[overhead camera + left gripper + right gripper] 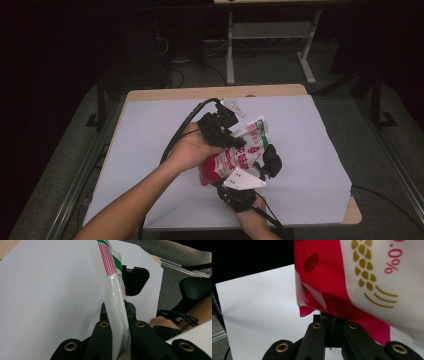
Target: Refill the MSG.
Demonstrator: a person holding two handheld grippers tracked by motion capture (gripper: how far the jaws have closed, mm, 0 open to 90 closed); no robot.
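High view, left gripper clamps pouch edge, right gripper — jaw state unclear — pouch base hidden.

One red-and-white plastic snack pouch with green stripes at its top is present. Two black two-jaw grippers are counted: the left gripper and the right gripper. Two hands hold them, one left hand and one right hand. One white sheet covers one wooden table.
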